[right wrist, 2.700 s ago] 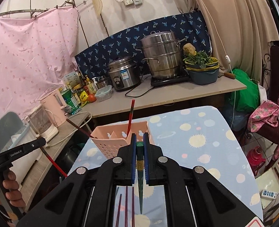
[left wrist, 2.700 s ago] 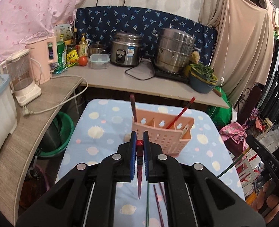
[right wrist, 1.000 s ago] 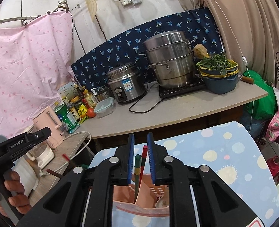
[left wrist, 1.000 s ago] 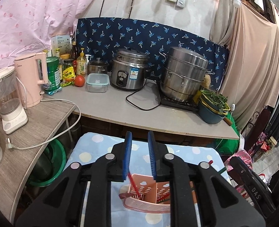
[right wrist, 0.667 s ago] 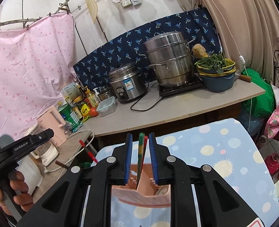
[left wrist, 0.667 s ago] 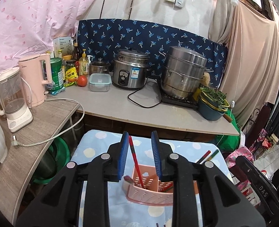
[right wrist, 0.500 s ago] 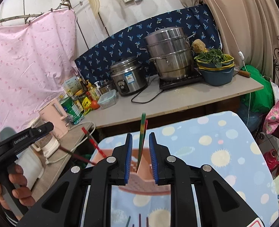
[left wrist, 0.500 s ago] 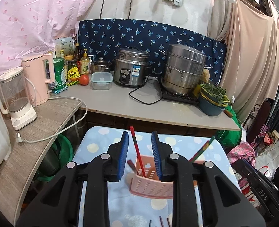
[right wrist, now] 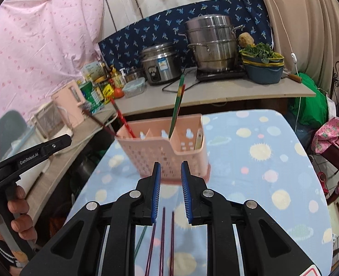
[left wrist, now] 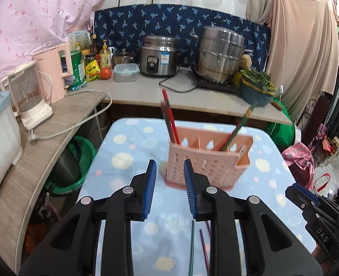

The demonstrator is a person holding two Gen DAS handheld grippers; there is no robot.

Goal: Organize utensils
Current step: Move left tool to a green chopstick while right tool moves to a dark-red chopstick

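A pink perforated utensil basket (left wrist: 206, 161) stands on the blue dotted table (left wrist: 128, 151); it also shows in the right wrist view (right wrist: 167, 151). Red and dark chopsticks (left wrist: 169, 117) lean in its left compartment, a green and a red one (left wrist: 238, 128) in its right. My left gripper (left wrist: 169, 191) is open and empty, in front of the basket. My right gripper (right wrist: 170, 191) is open and empty, just before the basket. Purple chopsticks (right wrist: 162, 241) and a green one (left wrist: 191, 248) lie on the table below the grippers.
A counter (left wrist: 146, 92) behind the table holds a rice cooker (left wrist: 159, 58), steel steamer pot (left wrist: 220, 54), vegetable bowl (left wrist: 256, 87), kettle (left wrist: 54, 76) and bottles. A green basin (left wrist: 77, 158) sits left of the table. Clothes hang on the right.
Both grippers let go of their chopsticks into the basket, opened, and drew back and down. The basket now lies farther ahead, and loose chopsticks on the table came into view.
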